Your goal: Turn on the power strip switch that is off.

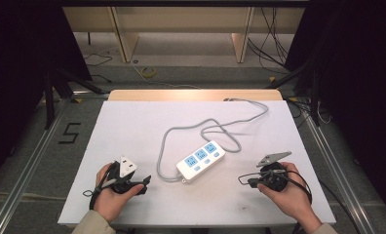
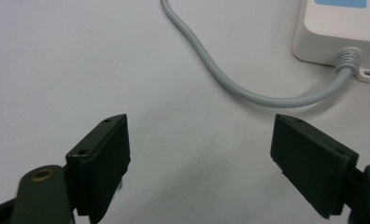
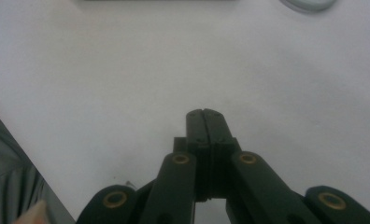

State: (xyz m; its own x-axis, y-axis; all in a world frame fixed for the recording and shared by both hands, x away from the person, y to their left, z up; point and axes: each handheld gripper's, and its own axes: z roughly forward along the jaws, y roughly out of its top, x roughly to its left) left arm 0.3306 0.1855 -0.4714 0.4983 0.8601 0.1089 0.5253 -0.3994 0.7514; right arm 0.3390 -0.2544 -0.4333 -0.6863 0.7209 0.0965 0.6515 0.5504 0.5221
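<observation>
A white power strip (image 1: pixel 201 161) with three blue sockets lies slantwise at the middle of the white table (image 1: pixel 132 126). Its grey cable (image 1: pixel 191 130) leaves the near-left end, loops back and runs off the far right edge. My left gripper (image 1: pixel 144 184) rests near the front left and points right at the strip. In the left gripper view its jaws stand wide open (image 2: pixel 199 154) over bare table, with the cable (image 2: pixel 248 95) and the strip's end (image 2: pixel 342 32) just beyond. My right gripper (image 1: pixel 249 181) lies at the front right, pointing left. Its jaws are shut (image 3: pixel 204 116), pad against pad, on nothing.
A wooden strip (image 1: pixel 196 94) borders the table's far edge. On the floor to the left is a black figure 5 (image 1: pixel 70 132). Wooden furniture legs (image 1: pixel 125 44) and loose cables (image 1: pixel 271 44) stand farther back. Metal rails (image 1: pixel 30 161) run along both sides.
</observation>
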